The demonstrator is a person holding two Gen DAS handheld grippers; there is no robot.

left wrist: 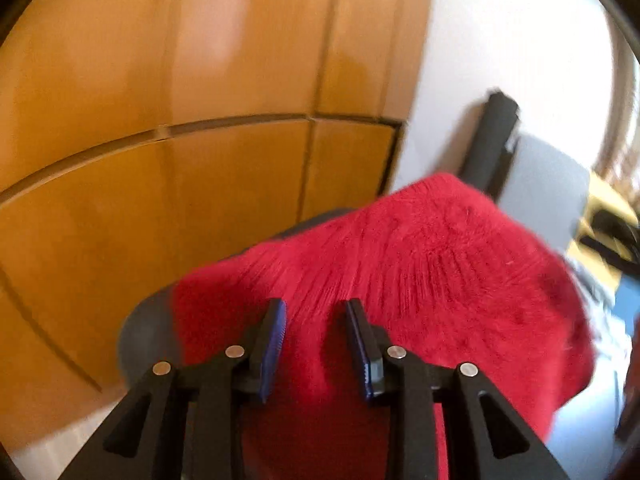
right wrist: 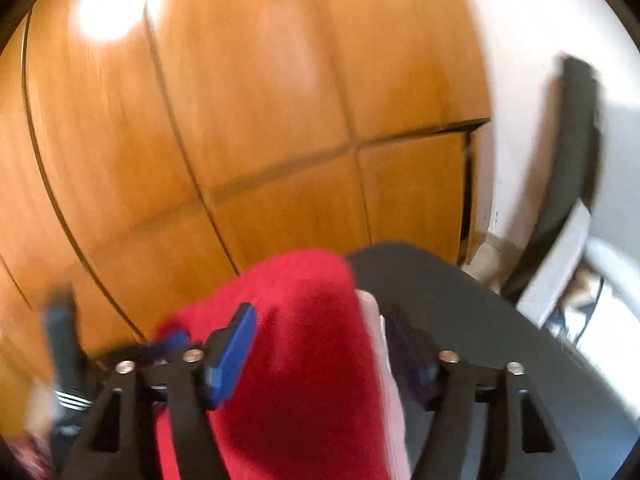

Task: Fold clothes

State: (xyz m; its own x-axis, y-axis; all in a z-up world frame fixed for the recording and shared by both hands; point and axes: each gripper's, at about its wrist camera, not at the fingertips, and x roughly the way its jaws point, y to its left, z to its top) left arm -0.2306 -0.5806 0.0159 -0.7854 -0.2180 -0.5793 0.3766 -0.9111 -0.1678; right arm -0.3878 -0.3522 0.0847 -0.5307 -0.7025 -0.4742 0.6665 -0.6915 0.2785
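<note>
A red knit sweater (left wrist: 440, 272) lies heaped on a dark grey round table (left wrist: 138, 332). My left gripper (left wrist: 316, 308) sits at its near edge. Red fabric fills the gap between the blue pads (left wrist: 274, 340), and the knit ribs fan out from them as if pulled, so it is shut on the sweater. In the right wrist view a fold of the sweater (right wrist: 304, 352) rises between the fingers of my right gripper (right wrist: 320, 316). Those jaws stand wide and open; the right finger is clear of the cloth. A blurred black and blue tool (right wrist: 60, 332) shows at the left edge.
Orange wooden cabinet doors (left wrist: 200, 100) stand close behind the table. To the right is a white wall with a black padded object (left wrist: 492, 140) leaning on it. Bare dark tabletop (right wrist: 460, 304) lies right of the sweater. Both views are motion-blurred.
</note>
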